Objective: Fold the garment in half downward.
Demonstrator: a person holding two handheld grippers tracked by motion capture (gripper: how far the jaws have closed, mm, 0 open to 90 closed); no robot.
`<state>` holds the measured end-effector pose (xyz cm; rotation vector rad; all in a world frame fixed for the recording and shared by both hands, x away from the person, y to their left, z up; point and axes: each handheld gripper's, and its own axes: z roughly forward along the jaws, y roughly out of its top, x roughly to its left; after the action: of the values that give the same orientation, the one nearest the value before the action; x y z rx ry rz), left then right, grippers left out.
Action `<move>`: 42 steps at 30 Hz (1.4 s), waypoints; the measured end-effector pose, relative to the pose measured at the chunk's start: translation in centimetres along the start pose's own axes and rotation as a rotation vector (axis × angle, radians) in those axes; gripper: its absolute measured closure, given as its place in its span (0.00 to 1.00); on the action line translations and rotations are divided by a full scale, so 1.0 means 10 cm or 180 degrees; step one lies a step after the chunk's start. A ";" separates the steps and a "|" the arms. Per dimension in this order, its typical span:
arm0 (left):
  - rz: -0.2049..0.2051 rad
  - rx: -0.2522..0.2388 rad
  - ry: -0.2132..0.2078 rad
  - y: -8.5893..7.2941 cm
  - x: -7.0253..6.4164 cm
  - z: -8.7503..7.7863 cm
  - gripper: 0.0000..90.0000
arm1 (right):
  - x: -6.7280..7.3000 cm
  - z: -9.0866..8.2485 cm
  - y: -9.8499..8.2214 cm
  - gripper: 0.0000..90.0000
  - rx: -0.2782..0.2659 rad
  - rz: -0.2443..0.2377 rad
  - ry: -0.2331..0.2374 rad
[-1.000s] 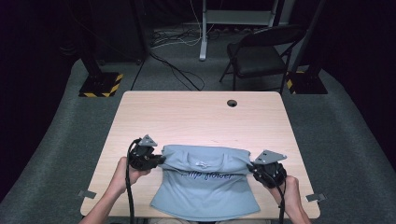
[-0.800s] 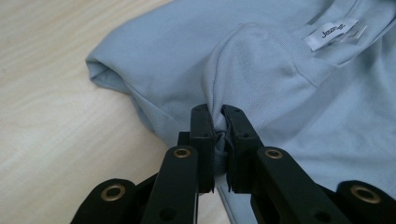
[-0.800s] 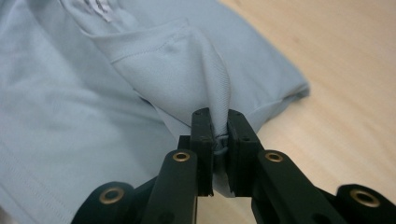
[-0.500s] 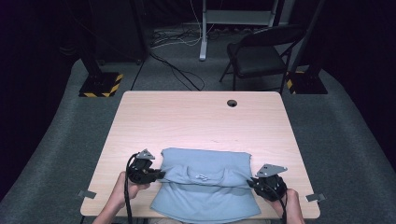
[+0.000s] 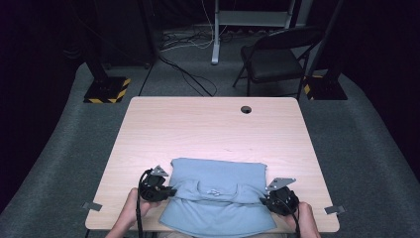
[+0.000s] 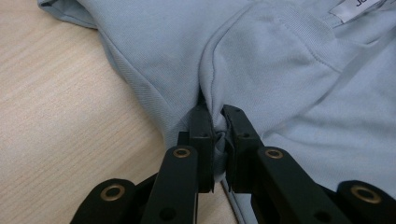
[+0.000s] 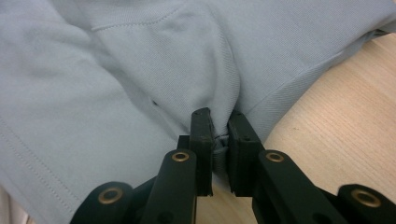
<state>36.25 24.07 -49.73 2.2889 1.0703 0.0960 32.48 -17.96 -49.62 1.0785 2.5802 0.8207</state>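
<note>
At the near edge of the counter (image 5: pixel 208 124), a person's two hands hold a pair of tongs clamped onto a light blue shirt (image 5: pixel 218 198). The left tongs (image 5: pixel 171 191) pinch a bunched fold at the garment's left side; in the left gripper view, cloth is squeezed between the black jaws of those tongs (image 6: pixel 217 135), with a white label (image 6: pixel 355 7) showing at the collar. The right tongs (image 5: pixel 265 199) pinch a gather at the right side, seen close in the right gripper view (image 7: pixel 218 135). The shirt lies folded over itself, its lower part overhanging the near edge. Farther off, a small round hole (image 5: pixel 246 109) marks the counter's far edge, and a dark folding chair (image 5: pixel 277 54) stands beyond.
</note>
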 end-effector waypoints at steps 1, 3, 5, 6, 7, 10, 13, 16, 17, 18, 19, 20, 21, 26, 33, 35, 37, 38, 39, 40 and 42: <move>0.0009 0.0004 0.0008 0.00 0.00 0.00 0.92 | 0.00 0.01 0.00 0.91 0.0003 0.0003 -0.0004; -0.0001 -0.0006 0.0019 0.00 0.01 0.01 0.92 | 0.00 0.02 0.01 0.91 0.0003 0.0017 -0.0021; -0.0012 -0.0012 0.0015 0.00 0.03 0.01 0.92 | 0.00 0.02 0.02 0.91 0.0001 0.0018 -0.0040; -0.0026 -0.0022 0.0020 0.01 0.04 0.01 0.92 | 0.00 0.03 0.02 0.91 0.0000 0.0019 -0.0054; -0.0021 -0.0022 0.0030 0.01 0.05 0.01 0.92 | -0.01 0.03 0.03 0.91 -0.0008 0.0018 -0.0066; -0.0023 -0.0024 0.0058 0.03 0.07 0.02 0.92 | -0.03 0.05 0.05 0.91 -0.0014 0.0020 -0.0070; -0.0020 -0.0022 0.0090 0.06 0.09 0.03 0.92 | -0.06 0.07 0.08 0.91 -0.0027 0.0023 -0.0084; -0.0004 -0.0021 0.0111 0.10 0.13 0.04 0.91 | -0.10 0.10 0.11 0.91 -0.0046 0.0027 -0.0102; -0.0009 -0.0025 0.0113 0.11 0.14 0.05 0.91 | -0.11 0.11 0.12 0.91 -0.0050 0.0029 -0.0097; -0.0009 -0.0027 0.0112 0.12 0.16 0.05 0.91 | -0.12 0.11 0.13 0.91 -0.0047 0.0035 -0.0101; -0.0007 -0.0021 0.0115 0.13 0.17 0.06 0.91 | -0.14 0.12 0.14 0.91 -0.0054 0.0027 -0.0109; -0.0009 -0.0024 0.0120 0.15 0.18 0.06 0.91 | -0.15 0.12 0.15 0.91 -0.0048 0.0034 -0.0110; -0.0007 -0.0027 0.0120 0.16 0.19 0.07 0.91 | -0.16 0.13 0.16 0.91 -0.0050 0.0035 -0.0114; -0.0018 -0.0047 0.0126 0.21 0.23 0.10 0.91 | -0.21 0.15 0.19 0.90 -0.0050 0.0039 -0.0141; -0.0008 -0.0044 0.0119 0.27 0.27 0.13 0.91 | -0.27 0.18 0.23 0.90 -0.0051 0.0063 -0.0185; -0.0016 -0.0055 0.0120 0.29 0.28 0.14 0.91 | -0.29 0.18 0.24 0.90 -0.0050 0.0062 -0.0195; -0.0026 -0.0057 0.0116 0.30 0.29 0.15 0.91 | -0.30 0.19 0.25 0.90 -0.0057 0.0071 -0.0195; -0.0030 -0.0064 0.0111 0.30 0.30 0.15 0.91 | -0.31 0.19 0.25 0.90 -0.0053 0.0082 -0.0194; -0.0030 -0.0060 0.0112 0.31 0.30 0.15 0.91 | -0.32 0.19 0.26 0.90 -0.0052 0.0081 -0.0197; -0.0027 -0.0058 0.0114 0.31 0.30 0.16 0.91 | -0.32 0.20 0.26 0.90 -0.0055 0.0077 -0.0198; -0.0019 -0.0055 0.0117 0.32 0.31 0.16 0.91 | -0.33 0.20 0.26 0.90 -0.0060 0.0089 -0.0203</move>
<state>40.97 23.92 -49.81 2.2766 1.0906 0.1450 37.13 -17.95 -49.79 1.1191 2.5058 0.8021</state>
